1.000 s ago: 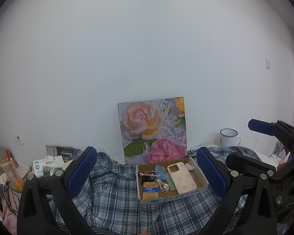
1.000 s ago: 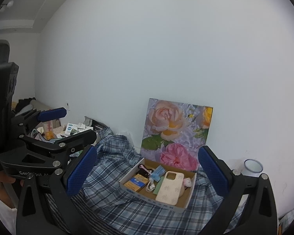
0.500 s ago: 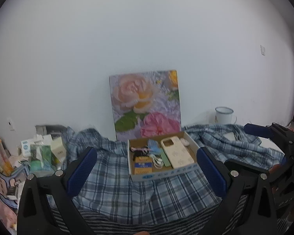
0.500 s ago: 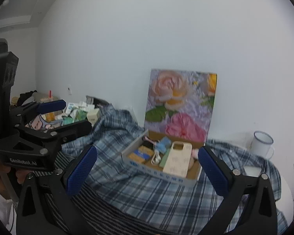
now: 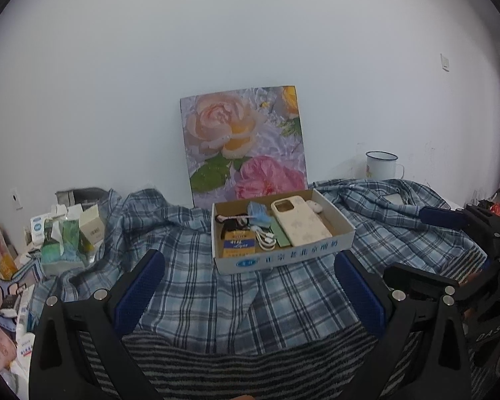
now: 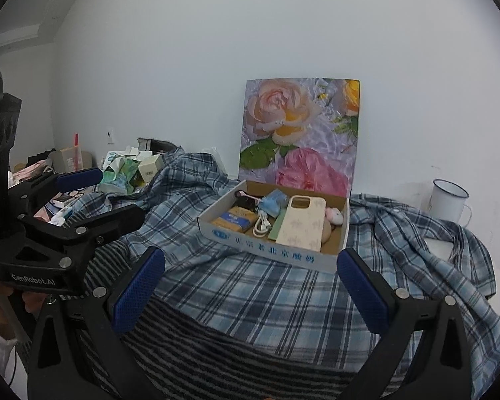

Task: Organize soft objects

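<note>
A blue plaid shirt (image 5: 216, 286) (image 6: 256, 293) lies spread over a dark striped cloth (image 5: 250, 366) (image 6: 216, 350) on the table. A shallow cardboard box (image 5: 283, 260) (image 6: 270, 250) sits on the shirt, holding a cream phone case (image 5: 300, 223) (image 6: 303, 223), a blue mask, a cable and small items. My left gripper (image 5: 248, 286) is open and empty, just short of the box. My right gripper (image 6: 250, 283) is open and empty, also short of the box. The left gripper also shows at the left of the right wrist view (image 6: 93, 196).
A rose painting (image 5: 245, 146) (image 6: 300, 136) leans on the wall behind the box. A white enamel mug (image 5: 381, 165) (image 6: 448, 200) stands at the back right. Small cartons and packets (image 5: 66, 233) (image 6: 130, 170) crowd the left side.
Both grippers have tilted down and moved closer to the table; the box and shirt now sit larger and lower in both views. Both stay open and empty.
</note>
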`<state>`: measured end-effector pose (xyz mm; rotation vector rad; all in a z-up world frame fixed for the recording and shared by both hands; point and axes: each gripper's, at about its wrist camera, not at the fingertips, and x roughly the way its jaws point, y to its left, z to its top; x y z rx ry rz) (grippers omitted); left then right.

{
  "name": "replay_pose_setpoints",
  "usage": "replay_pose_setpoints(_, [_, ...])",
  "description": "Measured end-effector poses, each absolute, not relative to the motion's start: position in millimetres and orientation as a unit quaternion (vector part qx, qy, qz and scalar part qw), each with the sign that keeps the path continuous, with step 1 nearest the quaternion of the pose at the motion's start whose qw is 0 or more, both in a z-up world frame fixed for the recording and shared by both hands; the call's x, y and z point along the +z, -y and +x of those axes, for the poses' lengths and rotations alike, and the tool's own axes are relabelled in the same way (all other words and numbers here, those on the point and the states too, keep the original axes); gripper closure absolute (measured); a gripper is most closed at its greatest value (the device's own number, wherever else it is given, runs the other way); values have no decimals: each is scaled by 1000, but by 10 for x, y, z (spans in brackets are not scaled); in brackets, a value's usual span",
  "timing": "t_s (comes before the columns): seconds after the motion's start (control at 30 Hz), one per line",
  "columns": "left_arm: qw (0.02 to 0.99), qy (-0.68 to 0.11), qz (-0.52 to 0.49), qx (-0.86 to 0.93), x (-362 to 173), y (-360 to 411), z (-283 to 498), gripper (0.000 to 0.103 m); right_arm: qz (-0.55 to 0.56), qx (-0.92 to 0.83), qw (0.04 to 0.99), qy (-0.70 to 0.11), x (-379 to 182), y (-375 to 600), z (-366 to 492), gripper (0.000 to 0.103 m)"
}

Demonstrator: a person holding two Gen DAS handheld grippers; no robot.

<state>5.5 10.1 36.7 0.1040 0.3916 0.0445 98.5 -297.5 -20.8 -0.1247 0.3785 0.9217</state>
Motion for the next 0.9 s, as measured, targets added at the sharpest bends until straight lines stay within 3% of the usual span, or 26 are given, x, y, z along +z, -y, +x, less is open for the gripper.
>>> replay_pose_setpoints(0.5, [978,-192,68,47,-23,-151,116,0,-53,436,877,-197,-416,3050,995,0])
replay_pose_setpoints(0.9, [969,-242,20,36,-240,-325,300,0,-46,429,874,-226,-542,3022,1099,0])
